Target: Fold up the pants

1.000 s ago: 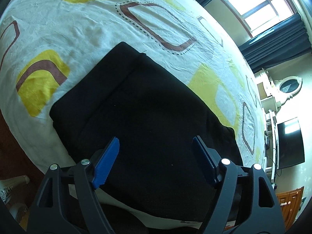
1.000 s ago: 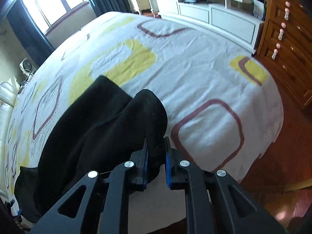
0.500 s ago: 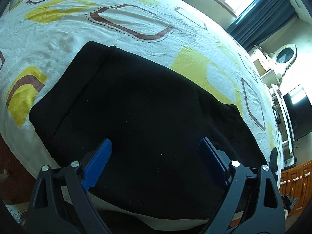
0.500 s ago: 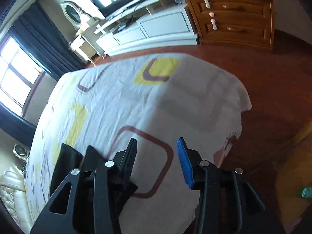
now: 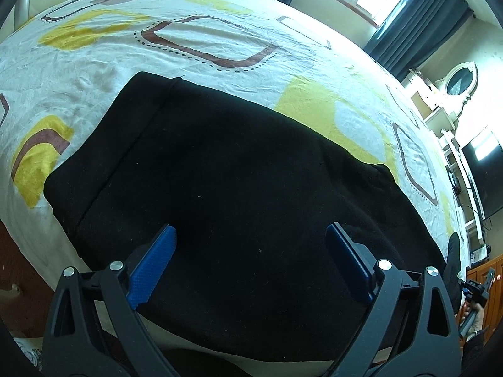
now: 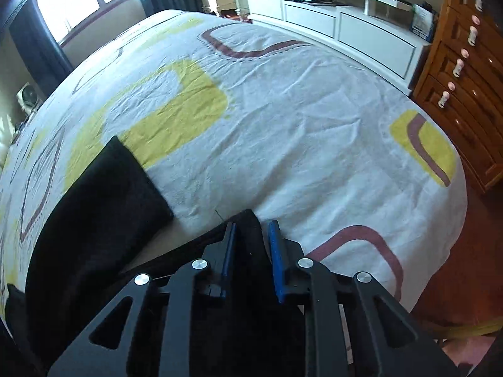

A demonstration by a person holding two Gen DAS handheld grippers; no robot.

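Black pants [image 5: 239, 182] lie spread flat on the patterned bed sheet [image 5: 220, 37]. My left gripper [image 5: 250, 259] hovers over their near part, wide open and empty. In the right wrist view one leg end [image 6: 103, 194] lies flat at the left, and a second leg end [image 6: 250, 235] sits between the blue pads [image 6: 275, 264]. My right gripper [image 6: 250, 238] is shut on that leg end, low over the sheet [image 6: 283, 119].
A wooden chest of drawers [image 6: 465, 72] and a white TV unit [image 6: 330, 22] stand past the bed's far corner. Windows with dark curtains [image 5: 405, 34] are at the back. Red floor [image 6: 471, 267] lies beside the bed.
My right gripper had let go of the pant leg and swung up open; now it is back down and shut on a leg end. My left gripper shifted slightly over the pants.
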